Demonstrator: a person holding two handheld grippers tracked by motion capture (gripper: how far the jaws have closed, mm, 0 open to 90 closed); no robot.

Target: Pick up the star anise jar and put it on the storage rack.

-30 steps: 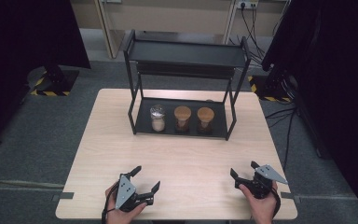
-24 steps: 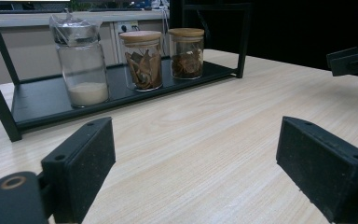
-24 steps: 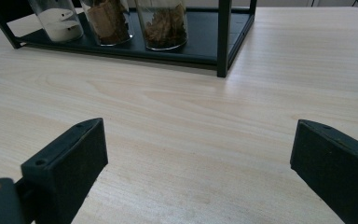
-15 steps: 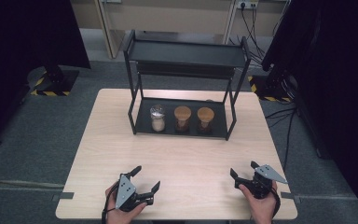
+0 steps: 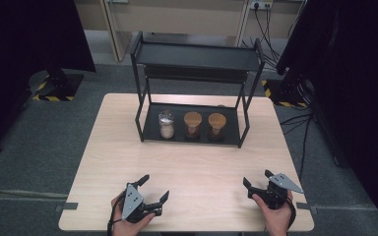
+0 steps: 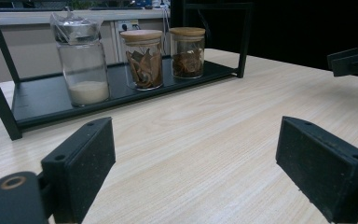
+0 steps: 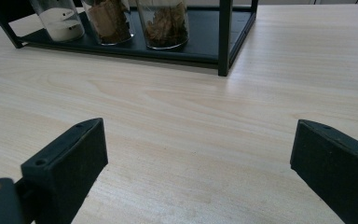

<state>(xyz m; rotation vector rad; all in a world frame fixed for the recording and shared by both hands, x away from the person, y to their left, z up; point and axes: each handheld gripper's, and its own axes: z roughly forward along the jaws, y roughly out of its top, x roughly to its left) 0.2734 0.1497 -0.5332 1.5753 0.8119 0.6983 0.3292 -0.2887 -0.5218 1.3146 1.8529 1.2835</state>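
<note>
I held both grippers near the table's [image 5: 192,162] front edge, left gripper [image 5: 153,189] and right gripper [image 5: 258,179] jaws spread, empty; three jars [image 5: 192,125] stood upright on the rack [image 5: 150,120] beyond.

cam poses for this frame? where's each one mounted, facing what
High view: above the near table edge, looking forward and down at the rack; both hands, left gripper and right gripper at bottom.
Left gripper view: low over the table, facing three jars; own fingers open.
Right gripper view: same height, facing the rack's right post; own fingers open.
Shared: white-powder jar.
</note>
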